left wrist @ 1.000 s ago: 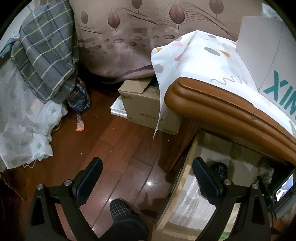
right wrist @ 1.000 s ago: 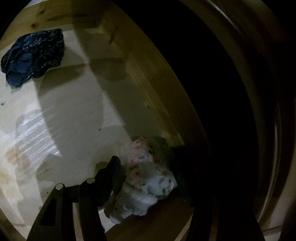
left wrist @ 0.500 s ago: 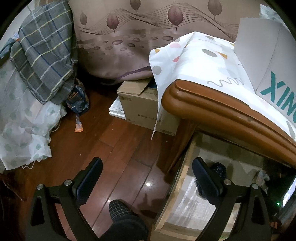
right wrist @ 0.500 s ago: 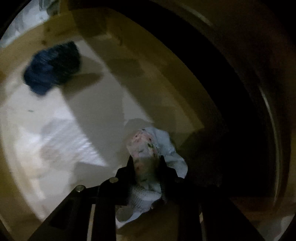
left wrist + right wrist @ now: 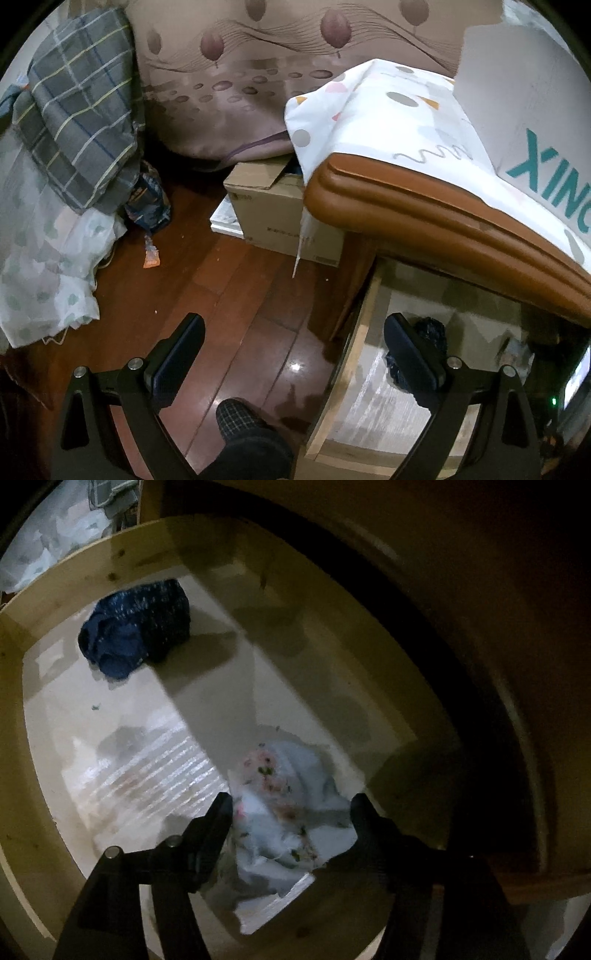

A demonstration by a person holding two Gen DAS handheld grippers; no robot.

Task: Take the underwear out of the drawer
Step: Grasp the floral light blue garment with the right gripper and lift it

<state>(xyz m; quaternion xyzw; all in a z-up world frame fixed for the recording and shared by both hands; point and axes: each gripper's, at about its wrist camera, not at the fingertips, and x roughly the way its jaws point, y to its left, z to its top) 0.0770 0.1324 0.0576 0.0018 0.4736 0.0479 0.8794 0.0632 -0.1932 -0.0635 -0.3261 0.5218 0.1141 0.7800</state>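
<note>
The right hand-held gripper (image 5: 290,808) pointed down into the drawer (image 5: 74,583), its jaws opening, with the floral underwear (image 5: 280,812) between them; the left finger (image 5: 216,819) touched the cloth, the right stood beside it, neither clamping. The underwear lay crumpled on the drawer floor near the right wall. A dark blue garment (image 5: 136,627) sat in the far left corner, well apart. The left hand-held gripper (image 5: 293,332) hung with jaws wide apart and empty, straddling the drawer's left side over the wooden floor (image 5: 229,288). Farther off stood a box (image 5: 273,214)
</note>
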